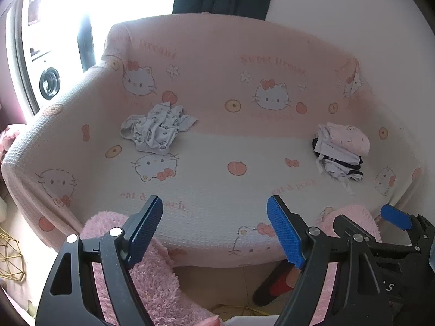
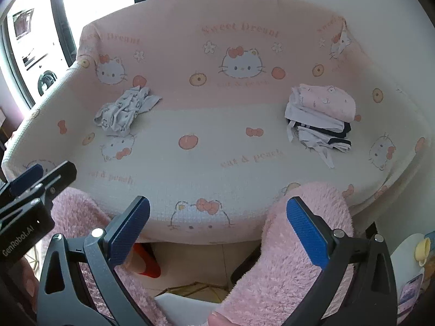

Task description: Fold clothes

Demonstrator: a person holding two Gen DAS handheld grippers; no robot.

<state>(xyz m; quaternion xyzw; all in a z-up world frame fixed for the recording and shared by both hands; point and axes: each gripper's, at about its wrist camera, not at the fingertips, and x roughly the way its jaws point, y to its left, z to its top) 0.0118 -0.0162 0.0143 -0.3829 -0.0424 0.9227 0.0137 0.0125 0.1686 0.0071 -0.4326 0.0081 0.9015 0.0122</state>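
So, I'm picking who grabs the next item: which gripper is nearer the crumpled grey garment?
Left. The left gripper hangs open before the sofa's front edge, roughly below the crumpled grey garment. The right gripper, also open, sits further right, toward the folded stack.

sofa cover [image 2: 217, 146]: "sweet dream", "cat & peach"; left gripper [image 2: 24, 190]: "genrobot.ai".

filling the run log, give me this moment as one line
left claw open, empty | right claw open, empty | crumpled garment unfolded on sofa left | folded stack right
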